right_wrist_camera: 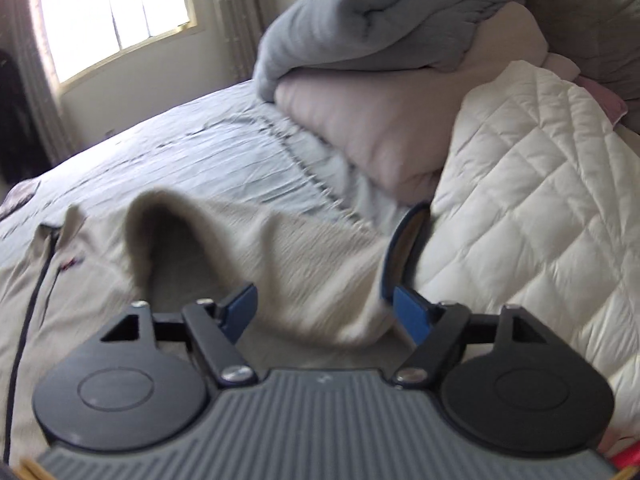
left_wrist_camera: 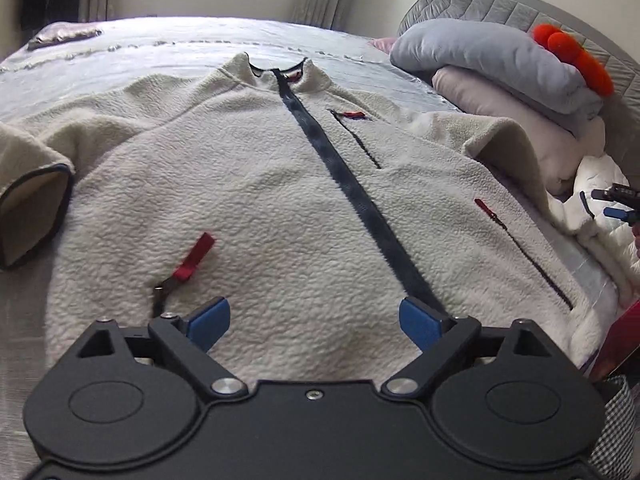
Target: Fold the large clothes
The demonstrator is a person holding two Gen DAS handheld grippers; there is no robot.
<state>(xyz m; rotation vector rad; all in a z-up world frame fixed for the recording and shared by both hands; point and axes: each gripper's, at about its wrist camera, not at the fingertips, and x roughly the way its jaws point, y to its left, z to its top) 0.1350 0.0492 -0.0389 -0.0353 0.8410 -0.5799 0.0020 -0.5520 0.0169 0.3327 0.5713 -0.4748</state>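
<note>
Lying front-up on grey bedspread: cream fleece jacket, zipped | left gripper hovering over hem, jaws apart, empty | right gripper hovering by sleeve, jaws apart, empty

left gripper: black body, two round black discs, blue finger pads, silver pivot screws | right gripper: same black linkage and discs, blue pads, ribbed grey top plate, silver screws at arm pivots
</note>
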